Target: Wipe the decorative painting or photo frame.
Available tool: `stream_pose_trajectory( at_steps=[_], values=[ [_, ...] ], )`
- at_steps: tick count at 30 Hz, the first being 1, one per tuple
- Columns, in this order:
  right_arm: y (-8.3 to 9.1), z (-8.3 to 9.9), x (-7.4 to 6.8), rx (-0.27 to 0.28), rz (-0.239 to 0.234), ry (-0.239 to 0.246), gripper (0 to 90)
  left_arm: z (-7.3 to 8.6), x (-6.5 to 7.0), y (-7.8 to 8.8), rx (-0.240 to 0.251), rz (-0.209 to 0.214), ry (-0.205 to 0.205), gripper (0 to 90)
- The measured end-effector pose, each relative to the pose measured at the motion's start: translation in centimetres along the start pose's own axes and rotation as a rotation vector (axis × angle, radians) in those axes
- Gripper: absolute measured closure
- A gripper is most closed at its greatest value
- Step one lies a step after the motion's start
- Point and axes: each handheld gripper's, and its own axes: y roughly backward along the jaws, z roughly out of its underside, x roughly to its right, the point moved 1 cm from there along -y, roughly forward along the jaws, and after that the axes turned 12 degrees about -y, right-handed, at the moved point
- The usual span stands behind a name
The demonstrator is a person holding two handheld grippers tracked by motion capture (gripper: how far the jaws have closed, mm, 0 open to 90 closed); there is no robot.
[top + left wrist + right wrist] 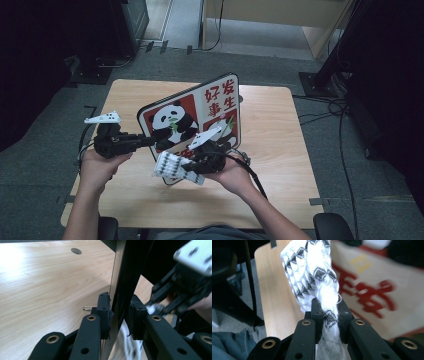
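Jaws of left gripper [119, 316] clamping 1 panda board [200, 112], right gripper [329, 315] pinching 1 patterned cloth [312, 272] — both raised

We see the board [200, 112] tilted up above the middle of the table [280, 150], its lower edge toward us and its top leaning away. Our left gripper [150, 140] comes in from the left and clamps the board's left edge, one jaw on each face. Our right gripper [192, 165] sits before the board's lower edge, right of the left one, with the cloth [172, 166] pinched between its jaws and hanging out to its left. The cloth lies in front of the board, above the table. On the table behind the left gripper lies a small clip [87, 308].
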Motion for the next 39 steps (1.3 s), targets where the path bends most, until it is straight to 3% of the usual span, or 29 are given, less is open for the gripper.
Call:
stream_pose_trajectory(
  at_steps=[11, 25, 29, 34, 39],
  values=[
    [5.6, -4.1, -0.2, 0.081, 0.064, 0.035, 81.6, 0.0, 0.0, 0.0, 0.006, -0.008, 0.002, 75.1],
    [11.3, -12.6, -2.0, 0.188, 0.1, 0.077, 81.3, 0.0, 0.1, 0.0, 0.016, -0.025, -0.01, 75.0],
    [11.2, -15.1, -2.0, 0.186, 0.1, 0.065, 81.3, 0.0, 0.1, -0.1, 0.019, -0.027, -0.012, 75.0],
    [9.5, -17.7, -2.4, 0.159, 0.098, 0.062, 80.6, 0.0, 0.1, -0.1, 0.019, -0.029, -0.019, 75.1],
    [7.7, -19.2, -3.1, 0.132, 0.094, 0.065, 80.1, 0.0, 0.1, 0.0, 0.02, -0.03, -0.021, 75.3]
  ],
)
